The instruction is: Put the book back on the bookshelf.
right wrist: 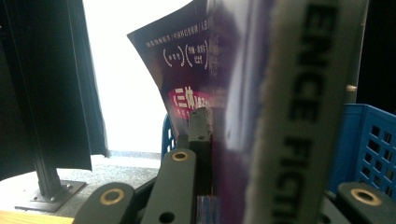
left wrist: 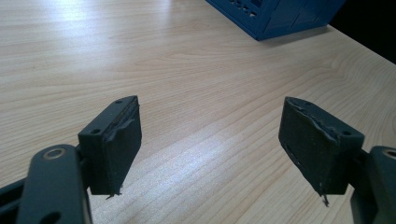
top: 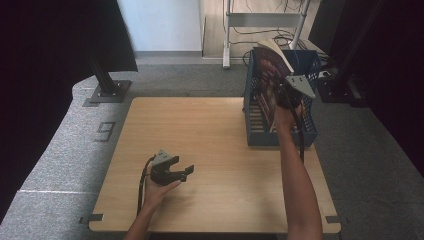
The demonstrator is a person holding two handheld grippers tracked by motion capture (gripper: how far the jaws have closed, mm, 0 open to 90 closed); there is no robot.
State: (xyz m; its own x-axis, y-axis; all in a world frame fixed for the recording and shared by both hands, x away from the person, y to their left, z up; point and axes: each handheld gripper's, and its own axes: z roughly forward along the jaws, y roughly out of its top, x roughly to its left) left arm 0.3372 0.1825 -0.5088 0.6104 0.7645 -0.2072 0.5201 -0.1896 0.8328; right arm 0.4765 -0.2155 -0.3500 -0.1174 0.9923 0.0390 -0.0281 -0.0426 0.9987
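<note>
- At the far right corner of the table [top: 200,130], a blue slotted crate [top: 307,131] is seen; its right side sits close to the table's right edge and its near wall faces open wood.
- A book [top: 272,80] with a dark purple cover is held tilted in the crate, its top sticking out above the rim.
- The book [right wrist: 243,116] is clamped by the right gripper [top: 286,95]; in the right gripper view the jaws are pressed on either side of it.
- Letters "ENCE FICTI" are read down the pale spine; white characters are printed on the purple cover and on a pink patch, too small to be made out.
- Near left, the left gripper [top: 187,172] is held low over the table by the left hand [top: 157,192], well apart from the crate; its jaws are spread wide with nothing between them, and bare wood is seen past them [left wrist: 210,135].
- Wide open tabletop is left between the two grippers.
- A grey "9" mark [top: 104,131] is seen on the floor left of the table.
- A black post with base plate [top: 106,86] is stood far left; a white frame [top: 262,20] is set beyond the crate.
</note>
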